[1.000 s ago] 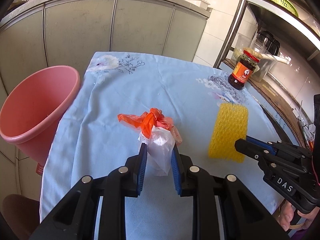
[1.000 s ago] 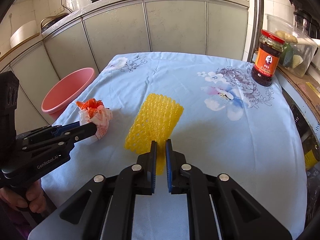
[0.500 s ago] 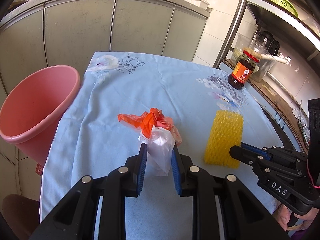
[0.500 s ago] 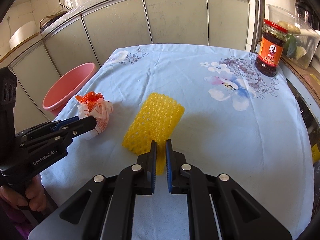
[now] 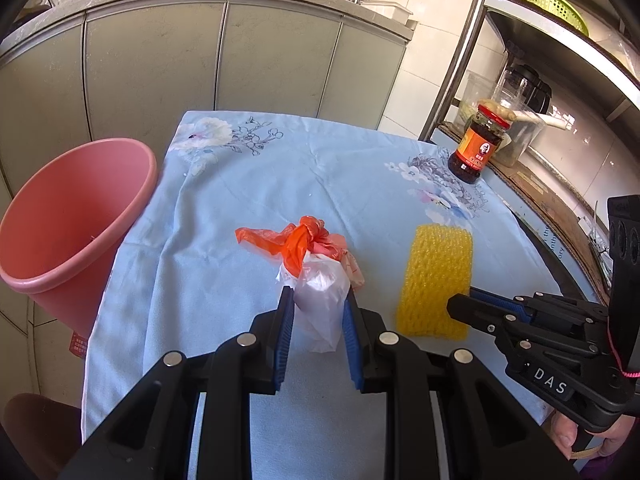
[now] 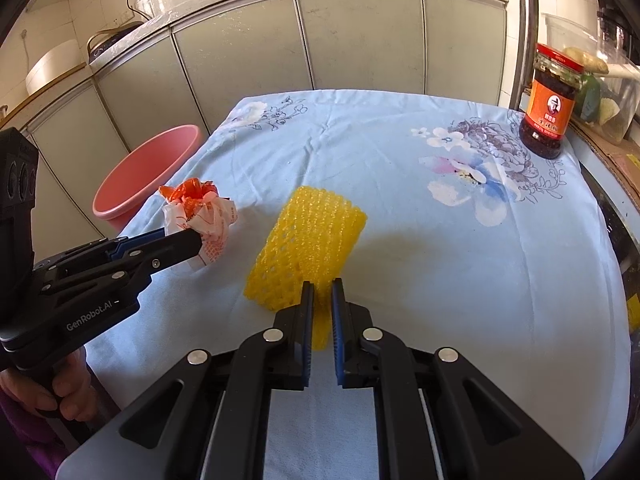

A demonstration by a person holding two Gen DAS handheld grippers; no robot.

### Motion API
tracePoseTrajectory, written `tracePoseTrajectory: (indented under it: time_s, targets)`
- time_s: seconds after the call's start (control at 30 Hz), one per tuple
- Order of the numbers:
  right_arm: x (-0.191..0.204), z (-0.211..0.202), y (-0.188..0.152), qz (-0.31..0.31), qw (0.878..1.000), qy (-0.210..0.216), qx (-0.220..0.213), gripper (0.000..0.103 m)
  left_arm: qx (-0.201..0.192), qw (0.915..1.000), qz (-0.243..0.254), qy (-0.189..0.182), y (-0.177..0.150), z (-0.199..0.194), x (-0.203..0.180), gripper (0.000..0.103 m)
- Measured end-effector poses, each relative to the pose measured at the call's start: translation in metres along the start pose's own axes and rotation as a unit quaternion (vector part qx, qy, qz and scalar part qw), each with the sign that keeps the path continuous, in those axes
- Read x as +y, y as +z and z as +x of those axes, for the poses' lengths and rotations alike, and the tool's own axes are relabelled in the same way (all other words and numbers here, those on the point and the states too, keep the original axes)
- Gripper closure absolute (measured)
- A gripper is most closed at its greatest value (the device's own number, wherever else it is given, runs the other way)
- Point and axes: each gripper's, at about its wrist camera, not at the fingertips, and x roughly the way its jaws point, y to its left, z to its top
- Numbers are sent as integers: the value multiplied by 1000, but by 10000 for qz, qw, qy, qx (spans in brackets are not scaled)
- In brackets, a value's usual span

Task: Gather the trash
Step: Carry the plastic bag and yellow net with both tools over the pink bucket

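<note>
A white plastic bag (image 5: 320, 292) knotted with orange film sits on the blue flowered tablecloth (image 5: 256, 184). My left gripper (image 5: 317, 300) is shut on the bag's white body. From the right wrist view, the same bag (image 6: 204, 212) pokes out past the left gripper (image 6: 188, 242). A yellow foam net (image 6: 308, 240) lies right of it, its near end pinched and raised by my right gripper (image 6: 321, 292), which is shut on it. The left wrist view shows that net (image 5: 436, 276) with the right gripper (image 5: 460, 304) at its near corner.
A pink bin (image 5: 80, 220) stands on the floor off the table's left edge, also seen as the pink bin (image 6: 148, 172). A red-lidded sauce jar (image 6: 550, 108) stands at the far right corner. Grey cabinets run behind; a metal rack with containers is on the right.
The yellow net's near end has tilted up slightly off the cloth in the right gripper. The left gripper and the bag have not moved.
</note>
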Motion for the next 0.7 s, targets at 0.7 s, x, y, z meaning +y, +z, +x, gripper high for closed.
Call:
tracePoseTrajectory:
  time_s: [0.7]
  targets:
    - [86,23,88,-791,9925,908,-227,94,-1002,9892,-422,988,29,-59,87,80]
